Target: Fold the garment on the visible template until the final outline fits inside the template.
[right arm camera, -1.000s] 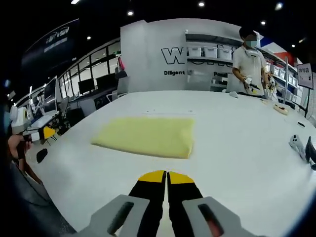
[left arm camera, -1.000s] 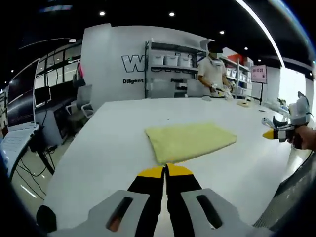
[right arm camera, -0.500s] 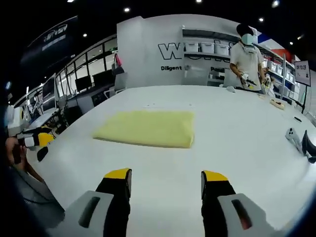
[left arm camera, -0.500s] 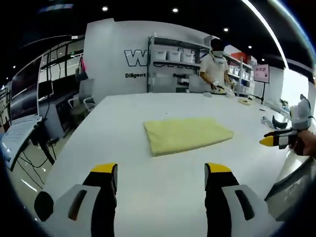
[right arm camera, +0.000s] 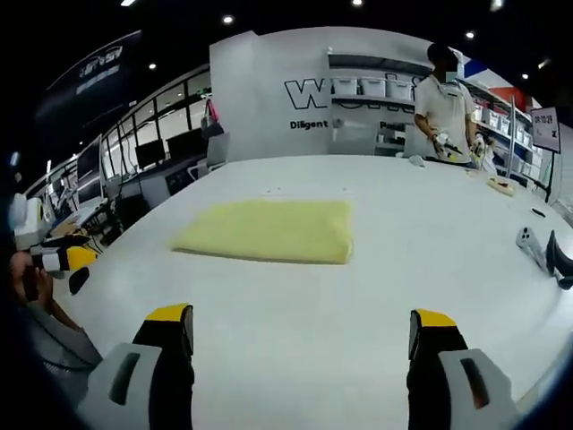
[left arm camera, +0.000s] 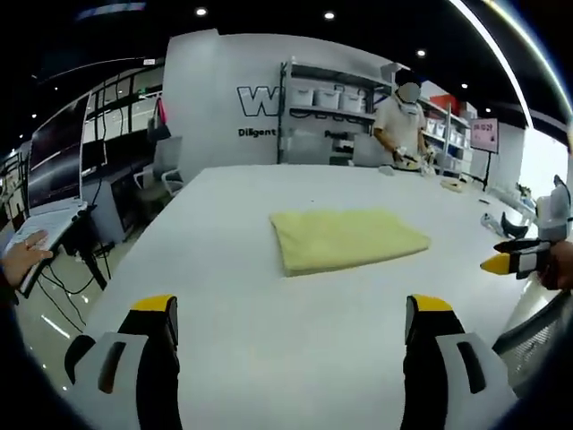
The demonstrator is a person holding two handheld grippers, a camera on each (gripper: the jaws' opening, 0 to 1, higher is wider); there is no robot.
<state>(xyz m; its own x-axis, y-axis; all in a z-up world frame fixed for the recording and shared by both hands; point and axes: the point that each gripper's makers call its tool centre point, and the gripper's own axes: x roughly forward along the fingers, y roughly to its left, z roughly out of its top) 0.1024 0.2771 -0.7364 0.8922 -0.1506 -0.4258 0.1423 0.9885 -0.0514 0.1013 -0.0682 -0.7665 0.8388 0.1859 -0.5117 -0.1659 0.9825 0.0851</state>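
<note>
Left gripper view is showing the soft, limp folded yellow garment [left arm camera: 347, 240] lying mid-frame on the white worktop [left arm camera: 233, 313], both tongs [left arm camera: 291, 309] [right arm camera: 300, 324] gaping wide, its edges probably offering best hold.

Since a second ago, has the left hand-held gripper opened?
Yes. The left hand-held gripper, shut a second ago, now stands wide open, clear of the folded yellow garment on the white table.
</note>
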